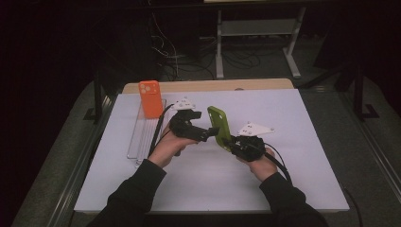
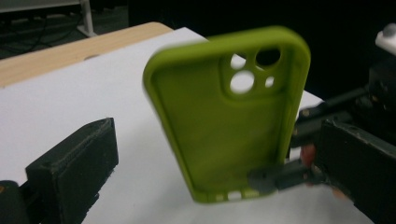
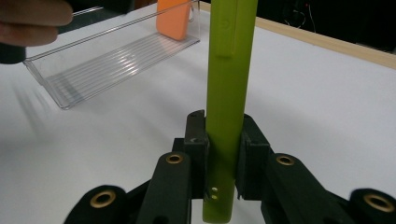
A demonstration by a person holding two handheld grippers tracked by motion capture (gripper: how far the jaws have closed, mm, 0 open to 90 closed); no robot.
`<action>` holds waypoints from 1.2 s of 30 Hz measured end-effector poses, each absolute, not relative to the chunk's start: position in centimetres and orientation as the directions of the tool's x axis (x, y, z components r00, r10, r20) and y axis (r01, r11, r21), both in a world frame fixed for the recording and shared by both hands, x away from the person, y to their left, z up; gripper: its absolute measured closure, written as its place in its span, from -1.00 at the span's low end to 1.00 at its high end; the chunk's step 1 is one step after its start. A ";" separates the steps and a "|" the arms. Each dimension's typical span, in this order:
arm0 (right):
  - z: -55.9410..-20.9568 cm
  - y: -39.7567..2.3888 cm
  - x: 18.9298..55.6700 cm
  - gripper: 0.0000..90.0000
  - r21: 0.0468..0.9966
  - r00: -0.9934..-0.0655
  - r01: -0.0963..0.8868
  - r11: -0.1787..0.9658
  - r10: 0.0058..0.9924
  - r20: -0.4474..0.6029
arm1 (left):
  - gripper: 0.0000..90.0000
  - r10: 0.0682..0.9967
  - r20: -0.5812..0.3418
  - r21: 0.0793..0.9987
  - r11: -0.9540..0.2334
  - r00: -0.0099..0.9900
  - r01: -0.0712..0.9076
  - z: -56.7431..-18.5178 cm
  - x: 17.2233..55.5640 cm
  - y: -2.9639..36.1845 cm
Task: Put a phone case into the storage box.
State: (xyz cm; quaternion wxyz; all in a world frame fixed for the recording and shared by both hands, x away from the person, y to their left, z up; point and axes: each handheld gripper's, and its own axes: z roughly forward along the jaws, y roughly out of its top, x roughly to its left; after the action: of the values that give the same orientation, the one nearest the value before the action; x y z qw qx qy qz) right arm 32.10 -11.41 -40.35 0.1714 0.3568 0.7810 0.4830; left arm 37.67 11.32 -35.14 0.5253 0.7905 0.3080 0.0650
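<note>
A green phone case point(image 1: 220, 125) stands upright above the white table, and my right gripper point(image 1: 230, 142) is shut on its lower end. In the right gripper view both pads clamp the case's edge point(image 3: 231, 60), with my right gripper point(image 3: 224, 135) gripping from below. In the left gripper view the case point(image 2: 224, 130) shows its hollow inside and camera cut-outs. My left gripper point(image 1: 208, 131) is open just left of the case. One of its fingers point(image 2: 74, 168) stands far to the side, nothing between the jaws.
An orange phone case point(image 1: 151, 98) stands at the far end of a clear plastic tray point(image 1: 142, 137) on the table's left. The white sheet point(image 1: 293, 156) covers the table, with a wooden edge point(image 1: 208, 85) at the back. Desk legs and cables lie beyond.
</note>
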 end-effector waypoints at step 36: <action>-40.0 -11.8 31.9 0.25 0.872 -0.702 0.394 0.289 0.707 0.083 | -0.68 0.557 -0.213 0.883 -0.242 0.803 0.402 -34.9 39.2 9.1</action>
State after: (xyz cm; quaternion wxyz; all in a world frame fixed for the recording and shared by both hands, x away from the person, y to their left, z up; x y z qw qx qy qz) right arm 31.94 -11.83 -40.04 0.1622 0.3500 0.7864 0.4825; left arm 39.16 9.09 -34.87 0.5346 0.7847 0.3053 0.0724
